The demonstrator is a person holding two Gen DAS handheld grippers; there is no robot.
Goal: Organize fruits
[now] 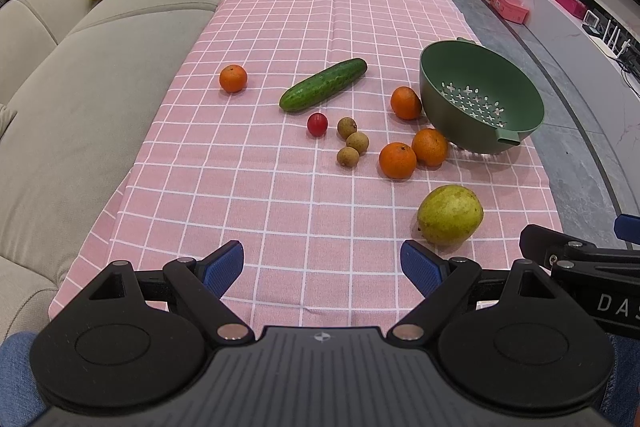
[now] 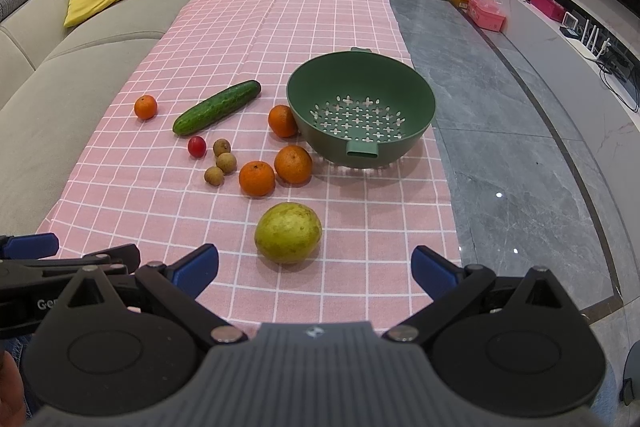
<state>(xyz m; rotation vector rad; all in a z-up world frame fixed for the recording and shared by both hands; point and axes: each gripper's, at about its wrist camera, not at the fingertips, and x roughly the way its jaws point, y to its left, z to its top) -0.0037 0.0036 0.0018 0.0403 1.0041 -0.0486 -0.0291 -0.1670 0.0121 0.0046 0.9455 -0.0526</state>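
Both grippers hovering spread, holding nothing.
Pear (image 2: 288, 233) sitting nearest right gripper (image 2: 315, 267); left gripper (image 1: 322, 263) over pink counter (image 1: 280, 27); sofa (image 1: 60, 99) flanking.

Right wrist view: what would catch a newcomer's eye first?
The empty green colander on the pink checked tablecloth, ringed on its left by three oranges. Nearest the open right gripper lies a big yellow-green fruit; a cucumber lies diagonally farther back.

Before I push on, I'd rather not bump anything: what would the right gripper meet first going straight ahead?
Probably the yellow-green guava: it lies just beyond the open right gripper, slightly left of centre between its fingers. Depth is uncertain; the green colander sits farther on.
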